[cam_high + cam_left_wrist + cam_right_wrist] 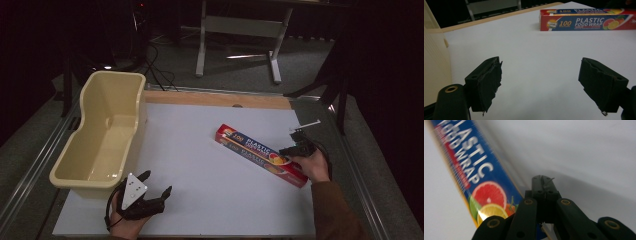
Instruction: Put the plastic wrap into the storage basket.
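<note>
A long red and blue box of plastic food wrap [260, 155] lies slantwise on the white table top, right of centre. My right gripper [298, 148] hovers over the box's near right end with its jaws pressed together and nothing between them. In the right gripper view the shut gripper [543, 181] sits just right of the box [474, 175], above the printed fruit. My left gripper [156, 184] rests at the table's front left, jaws spread wide and empty. The left gripper view shows the open gripper [540, 75] facing the box [586, 22] far off.
A cream plastic tub [102, 135] stands empty along the left side of the white table [200, 165], close to my left gripper; its wall [434, 65] fills the left edge of the left gripper view. Beyond the table a metal stand [240, 35] sits on dark floor.
</note>
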A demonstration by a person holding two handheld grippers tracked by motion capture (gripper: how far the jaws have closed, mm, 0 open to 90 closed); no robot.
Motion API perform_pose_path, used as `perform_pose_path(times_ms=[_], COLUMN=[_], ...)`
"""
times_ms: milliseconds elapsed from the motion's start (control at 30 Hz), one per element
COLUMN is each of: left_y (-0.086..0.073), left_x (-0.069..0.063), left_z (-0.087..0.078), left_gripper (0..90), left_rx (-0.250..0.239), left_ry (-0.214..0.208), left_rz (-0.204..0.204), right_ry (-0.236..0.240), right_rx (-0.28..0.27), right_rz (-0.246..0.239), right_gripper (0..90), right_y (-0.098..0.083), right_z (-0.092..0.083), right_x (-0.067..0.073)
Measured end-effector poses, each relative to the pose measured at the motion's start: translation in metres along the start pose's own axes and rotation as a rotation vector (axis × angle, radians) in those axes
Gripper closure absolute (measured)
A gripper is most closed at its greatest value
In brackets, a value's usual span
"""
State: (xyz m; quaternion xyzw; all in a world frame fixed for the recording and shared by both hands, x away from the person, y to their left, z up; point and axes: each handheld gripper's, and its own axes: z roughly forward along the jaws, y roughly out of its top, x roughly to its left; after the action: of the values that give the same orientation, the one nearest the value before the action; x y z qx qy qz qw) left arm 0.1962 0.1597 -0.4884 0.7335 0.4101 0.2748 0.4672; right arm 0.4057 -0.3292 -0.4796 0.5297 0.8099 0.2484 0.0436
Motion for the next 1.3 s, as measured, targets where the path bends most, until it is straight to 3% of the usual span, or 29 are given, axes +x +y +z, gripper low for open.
perform_pose_path(times_ms=[133, 200, 267, 333, 467, 600, 767, 900, 1300], left_y=[0.0, 0.0, 0.0, 0.0, 0.001, 0.002, 0.002, 0.002, 0.002], left_x=[0.0, 0.0, -0.001, -0.001, -0.002, -0.002, -0.002, -0.003, -0.004], left_z=[0.0, 0.001, 0.001, 0.001, 0.001, 0.001, 0.0, 0.0, 0.001], left_gripper=[18.5, 18.7, 18.8, 18.8, 18.8, 18.8, 18.9, 18.9, 18.9], left_rx=[-0.003, -0.002, 0.001, 0.002, -0.002, -0.004, -0.004, -0.004, 0.0], left_ry=[-0.002, -0.001, -0.001, -0.001, -0.004, -0.005, -0.006, -0.006, -0.008], left_rz=[-0.005, -0.005, -0.004, -0.001, 0.005, 0.006, 0.007, 0.009, 0.013], right_ry=[0.086, 0.116, 0.071, 0.035, 0.036, 0.025, 0.04, 0.01, 0.017], right_rx=[-0.005, 0.013, 0.009, -0.012, -0.08, -0.074, 0.007, 0.093, 0.293], right_rz=[-0.045, -0.107, -0.165, -0.19, -0.244, -0.323, -0.39, -0.426, -0.398], right_gripper=[90.0, 89.9, 87.8, 84.6, 74.0, 62.1, 42.8, 28.0, 20.8], right_y=[-0.021, -0.028, -0.032, -0.029, -0.016, 0.003, 0.019, 0.028, 0.05], right_z=[-0.005, -0.007, -0.009, -0.011, -0.017, -0.021, -0.015, -0.003, 0.036], right_x=[0.018, 0.03, 0.043, 0.048, 0.055, 0.072, 0.094, 0.106, 0.107])
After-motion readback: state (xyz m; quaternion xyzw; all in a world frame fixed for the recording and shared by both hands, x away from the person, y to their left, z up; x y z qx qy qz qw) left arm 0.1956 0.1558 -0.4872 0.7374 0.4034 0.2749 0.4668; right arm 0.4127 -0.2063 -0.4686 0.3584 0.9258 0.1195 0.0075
